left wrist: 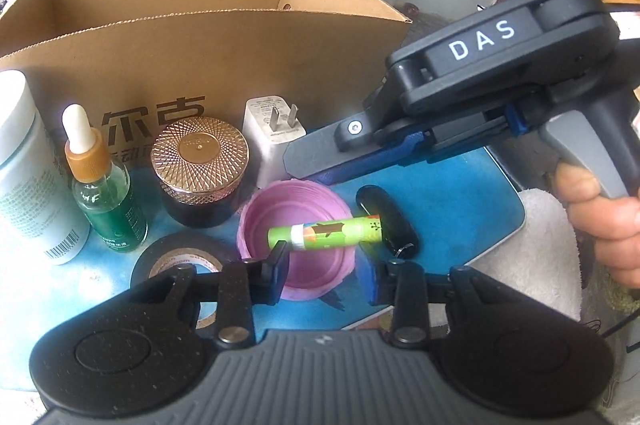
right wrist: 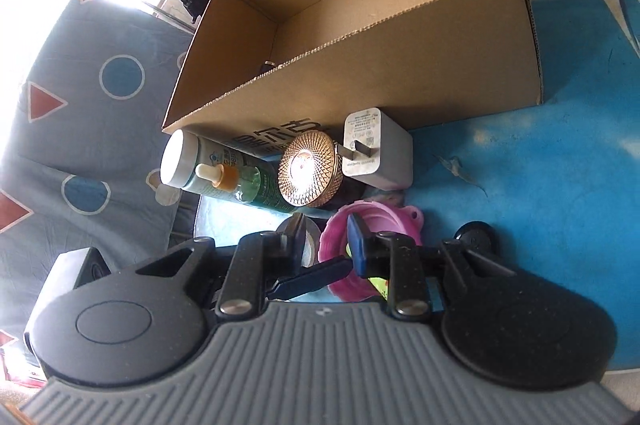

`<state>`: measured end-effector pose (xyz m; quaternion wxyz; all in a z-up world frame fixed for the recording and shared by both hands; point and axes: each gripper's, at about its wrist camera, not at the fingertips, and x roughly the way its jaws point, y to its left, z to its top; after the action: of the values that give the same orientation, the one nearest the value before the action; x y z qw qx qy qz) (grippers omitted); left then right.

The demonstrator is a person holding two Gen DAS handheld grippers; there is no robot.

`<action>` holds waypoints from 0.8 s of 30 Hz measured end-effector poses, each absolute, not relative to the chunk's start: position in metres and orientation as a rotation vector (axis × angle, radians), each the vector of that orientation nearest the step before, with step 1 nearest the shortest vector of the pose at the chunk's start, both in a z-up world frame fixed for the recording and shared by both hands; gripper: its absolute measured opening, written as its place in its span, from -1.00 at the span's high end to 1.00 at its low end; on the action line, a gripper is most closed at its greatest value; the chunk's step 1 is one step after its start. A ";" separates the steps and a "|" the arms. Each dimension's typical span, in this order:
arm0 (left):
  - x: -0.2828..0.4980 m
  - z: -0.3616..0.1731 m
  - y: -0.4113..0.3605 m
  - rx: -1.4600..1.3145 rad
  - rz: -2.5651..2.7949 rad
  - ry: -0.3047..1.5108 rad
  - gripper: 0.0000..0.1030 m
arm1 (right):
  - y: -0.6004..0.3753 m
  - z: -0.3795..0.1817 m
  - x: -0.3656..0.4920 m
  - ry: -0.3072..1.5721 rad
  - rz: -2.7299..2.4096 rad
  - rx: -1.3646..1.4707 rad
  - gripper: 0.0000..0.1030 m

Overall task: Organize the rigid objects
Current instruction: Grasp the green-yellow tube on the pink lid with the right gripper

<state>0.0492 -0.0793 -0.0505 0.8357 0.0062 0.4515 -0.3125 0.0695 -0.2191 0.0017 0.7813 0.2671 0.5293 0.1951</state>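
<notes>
The green tube [left wrist: 325, 234] lies across the pink cup [left wrist: 296, 245], in front of the box [left wrist: 200, 37]. The left gripper [left wrist: 326, 265] is open astride it; the right gripper [right wrist: 322, 239], apparently empty and parted, hovers over the cup. The left fingers should close squarely on the tube's middle, then lift it clear of the rim.

1. The white bottle [left wrist: 28, 165] is cut off by the left edge of the left wrist view;
2. the tape roll [left wrist: 180, 261] is half hidden behind the left gripper [left wrist: 326, 265];
3. the box print [right wrist: 276, 137] is mostly hidden by the jar [right wrist: 310, 169].
</notes>
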 end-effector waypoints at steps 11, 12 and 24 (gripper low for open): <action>0.059 -0.051 -0.061 -0.041 -0.680 0.959 0.29 | -0.203 -0.012 0.079 1.297 0.385 0.413 0.55; 0.057 -0.050 -0.058 -0.044 -0.680 0.957 0.29 | -0.201 -0.012 0.081 1.313 0.388 0.389 0.55; 0.051 -0.043 -0.046 -0.026 -0.665 0.928 0.30 | -0.182 -0.018 0.101 1.419 0.436 0.261 0.54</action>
<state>0.0506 -0.0457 -0.0428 0.8414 -0.0125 0.4390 -0.3149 0.1008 -0.1819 -0.0183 0.7291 0.1187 0.6443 0.1978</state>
